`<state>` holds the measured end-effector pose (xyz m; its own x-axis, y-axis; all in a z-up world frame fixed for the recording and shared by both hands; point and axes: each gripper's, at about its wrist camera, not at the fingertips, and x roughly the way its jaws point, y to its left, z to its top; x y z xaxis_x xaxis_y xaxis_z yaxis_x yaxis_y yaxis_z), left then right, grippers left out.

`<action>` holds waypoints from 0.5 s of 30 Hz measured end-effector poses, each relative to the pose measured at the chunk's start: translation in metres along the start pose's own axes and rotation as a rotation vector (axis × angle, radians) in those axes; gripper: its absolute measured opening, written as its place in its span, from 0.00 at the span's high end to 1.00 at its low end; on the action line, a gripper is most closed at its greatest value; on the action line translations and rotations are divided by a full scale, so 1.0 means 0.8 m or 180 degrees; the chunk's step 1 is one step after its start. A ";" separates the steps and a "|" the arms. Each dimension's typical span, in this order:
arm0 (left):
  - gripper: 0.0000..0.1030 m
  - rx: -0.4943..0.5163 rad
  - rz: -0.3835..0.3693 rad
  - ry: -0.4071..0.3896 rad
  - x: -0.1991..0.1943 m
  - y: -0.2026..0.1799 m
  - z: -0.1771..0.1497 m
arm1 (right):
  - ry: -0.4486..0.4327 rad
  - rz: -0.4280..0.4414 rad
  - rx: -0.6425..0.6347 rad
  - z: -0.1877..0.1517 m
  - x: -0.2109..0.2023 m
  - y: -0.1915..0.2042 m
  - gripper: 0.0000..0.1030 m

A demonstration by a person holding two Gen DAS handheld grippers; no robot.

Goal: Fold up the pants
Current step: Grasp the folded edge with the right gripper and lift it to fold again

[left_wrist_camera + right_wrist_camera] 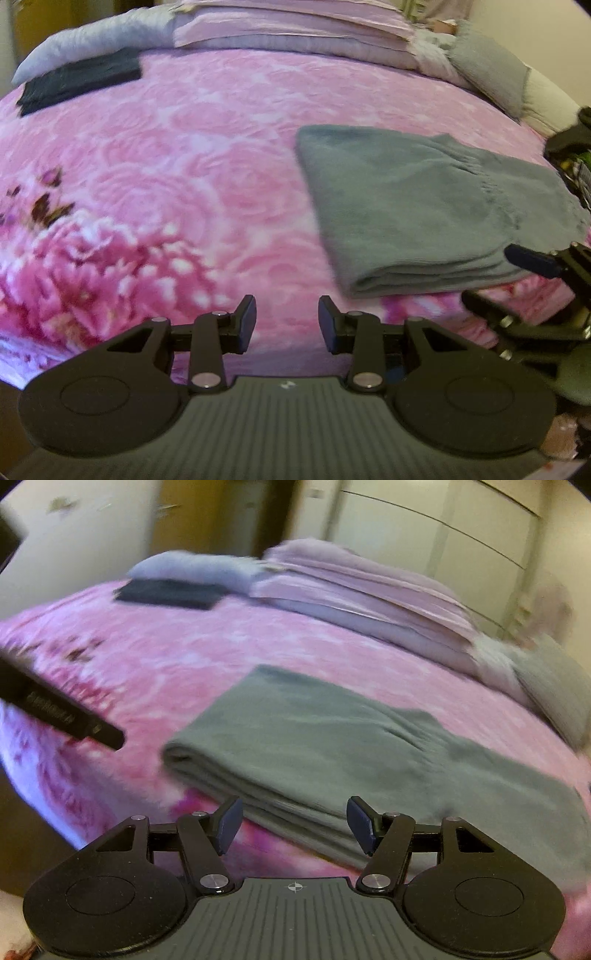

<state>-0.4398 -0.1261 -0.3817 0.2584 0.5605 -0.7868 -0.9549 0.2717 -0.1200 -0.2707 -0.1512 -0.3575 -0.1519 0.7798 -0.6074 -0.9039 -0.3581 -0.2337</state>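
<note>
Grey pants [413,210] lie folded into a thick rectangle on the pink flowered bedspread [184,166], with the elastic waistband towards the right. My left gripper [288,321] is open over bare bedspread, to the left of the pants' near folded edge, with nothing between its fingers. In the right wrist view the pants [332,746] fill the middle. My right gripper [295,823] stands open just short of their near edge, its pads apart from the cloth. The right gripper [506,280] also shows at the pants' right corner. One finger of the left gripper [74,720] reaches in from the left.
A dark folded garment [81,81] lies at the bed's far left. Stacked lilac bedding [295,33] and a grey pillow [487,74] line the far side. Pale wardrobe doors [424,524] stand behind the bed. The bed's near edge runs just below my grippers.
</note>
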 end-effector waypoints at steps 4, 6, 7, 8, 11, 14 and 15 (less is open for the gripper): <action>0.68 -0.0160 0.0044 -0.0010 0.005 0.027 0.002 | -0.0094 0.0125 -0.0500 0.006 0.036 0.044 0.41; 0.69 -0.0212 0.0056 -0.0018 0.007 0.037 0.003 | -0.0093 0.0117 -0.0712 0.004 0.052 0.059 0.41; 0.68 -0.0232 0.0055 -0.0022 0.008 0.041 0.004 | -0.0084 0.0100 -0.0818 0.002 0.060 0.066 0.41; 0.69 -0.0255 0.0051 -0.0028 0.009 0.045 0.005 | -0.0082 0.0027 -0.0934 -0.002 0.068 0.073 0.41; 0.69 -0.0298 0.0023 -0.0037 0.014 0.052 0.009 | -0.0197 -0.0170 -0.1270 -0.014 0.082 0.089 0.41; 0.69 -0.0312 -0.0009 -0.0043 0.020 0.054 0.012 | -0.0296 -0.0284 -0.1453 -0.018 0.092 0.096 0.41; 0.69 -0.0316 -0.0023 -0.0047 0.021 0.053 0.013 | -0.0325 -0.0314 -0.1533 -0.021 0.096 0.099 0.41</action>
<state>-0.4744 -0.0969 -0.3938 0.2668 0.5705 -0.7768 -0.9626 0.1974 -0.1857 -0.3477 -0.1285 -0.4350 -0.1351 0.8596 -0.4928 -0.6324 -0.4577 -0.6249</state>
